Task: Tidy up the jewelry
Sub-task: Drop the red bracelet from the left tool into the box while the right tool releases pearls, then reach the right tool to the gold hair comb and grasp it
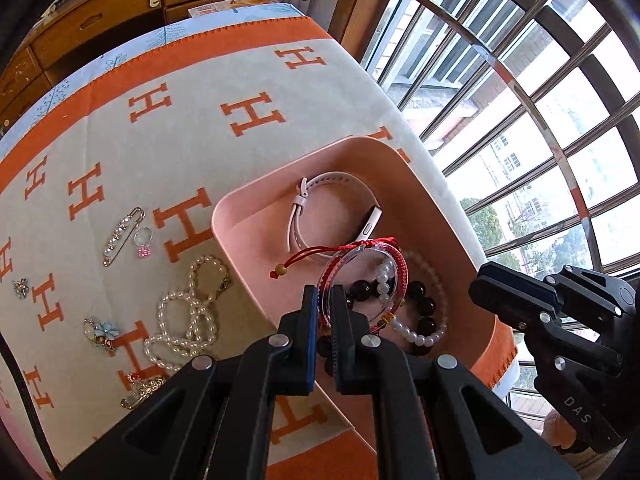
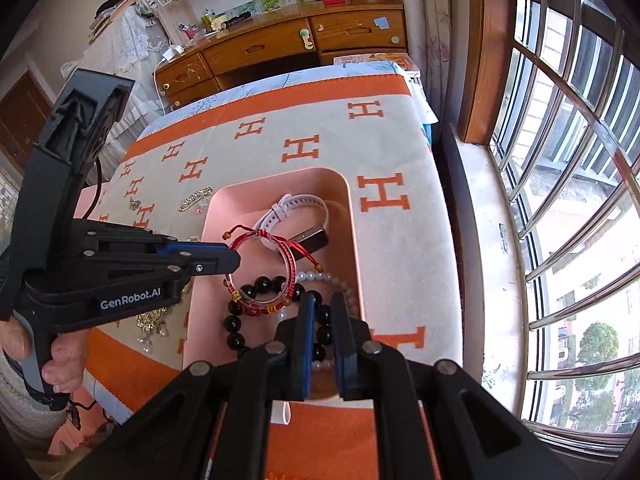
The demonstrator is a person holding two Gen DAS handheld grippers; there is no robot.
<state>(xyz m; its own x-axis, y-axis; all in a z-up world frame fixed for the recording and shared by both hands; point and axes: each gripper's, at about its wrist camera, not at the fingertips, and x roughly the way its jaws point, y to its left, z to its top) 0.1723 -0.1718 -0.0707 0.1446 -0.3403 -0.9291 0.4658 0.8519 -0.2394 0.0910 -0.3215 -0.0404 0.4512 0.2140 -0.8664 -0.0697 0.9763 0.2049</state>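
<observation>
A pink tray [image 1: 248,216] [image 2: 356,232] sits on the orange-and-cream H cloth. It holds a white wristband [image 1: 332,204] [image 2: 296,206], a black bead bracelet [image 1: 420,300] [image 2: 236,320] and a white pearl bracelet [image 1: 416,334]. My left gripper [image 1: 324,300] [image 2: 236,258] is shut on a clear bangle wrapped in red cord [image 1: 360,264] [image 2: 260,268] and holds it over the tray. My right gripper [image 2: 322,304] [image 1: 486,280] hovers over the tray's near end, jaws narrowly apart with nothing between them.
On the cloth left of the tray lie a pearl necklace [image 1: 188,316], a pearl safety-pin brooch [image 1: 122,236], a pink-stone ring [image 1: 143,242], a flower brooch [image 1: 100,332] and a gold brooch [image 1: 144,390]. A barred window [image 2: 560,200] is right; wooden drawers [image 2: 280,48] stand behind.
</observation>
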